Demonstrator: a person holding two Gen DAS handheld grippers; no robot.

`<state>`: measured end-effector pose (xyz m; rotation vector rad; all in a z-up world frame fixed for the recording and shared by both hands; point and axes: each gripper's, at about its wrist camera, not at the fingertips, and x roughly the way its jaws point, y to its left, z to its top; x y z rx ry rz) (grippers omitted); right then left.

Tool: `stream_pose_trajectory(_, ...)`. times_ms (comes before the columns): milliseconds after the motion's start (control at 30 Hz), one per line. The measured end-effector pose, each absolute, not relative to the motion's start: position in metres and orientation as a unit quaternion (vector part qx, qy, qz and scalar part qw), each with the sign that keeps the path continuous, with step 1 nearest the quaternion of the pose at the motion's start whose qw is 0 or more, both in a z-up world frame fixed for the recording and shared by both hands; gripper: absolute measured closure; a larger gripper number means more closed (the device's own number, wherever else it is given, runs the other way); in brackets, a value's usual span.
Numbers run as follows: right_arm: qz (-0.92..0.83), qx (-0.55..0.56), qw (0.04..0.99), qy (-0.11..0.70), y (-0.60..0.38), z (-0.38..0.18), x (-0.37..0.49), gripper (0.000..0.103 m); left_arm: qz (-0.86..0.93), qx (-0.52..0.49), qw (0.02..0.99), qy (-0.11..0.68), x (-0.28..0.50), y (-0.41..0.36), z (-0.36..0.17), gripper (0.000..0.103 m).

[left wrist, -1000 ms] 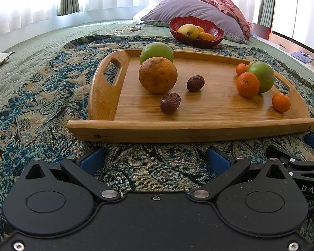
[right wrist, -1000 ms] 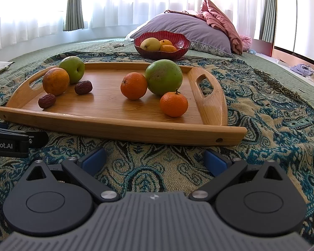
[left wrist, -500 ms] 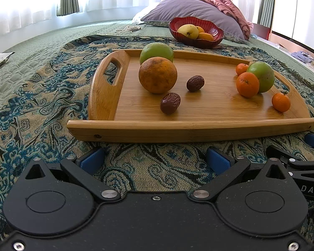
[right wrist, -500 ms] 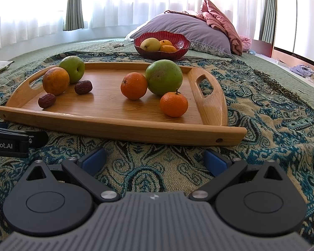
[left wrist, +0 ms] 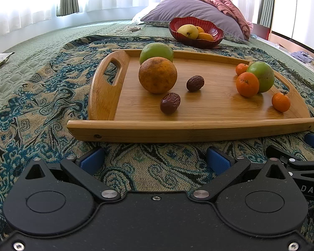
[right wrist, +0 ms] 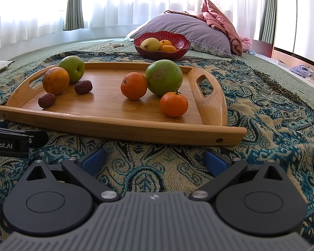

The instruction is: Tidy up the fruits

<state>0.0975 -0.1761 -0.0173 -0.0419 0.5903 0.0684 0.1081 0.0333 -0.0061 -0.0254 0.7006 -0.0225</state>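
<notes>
Fruits (right wrist: 134,85) on tray (right wrist: 119,123); both claws wide, empty.

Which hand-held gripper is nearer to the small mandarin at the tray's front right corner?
Right. The right hand-held gripper sits almost straight before the small mandarin. The left hand-held gripper sits further left, before the dates.
</notes>
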Motion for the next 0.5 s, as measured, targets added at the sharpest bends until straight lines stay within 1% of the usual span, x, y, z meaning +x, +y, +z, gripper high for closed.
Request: stream_pose_trajectory(500, 0.034, -0.021, 0.956, 0.291, -0.1760, -0.0178, 0.0979, 0.000, -0.019, -0.011, 0.939, 0.343, 0.1072, 0.0342, -0.0035, 0.000)
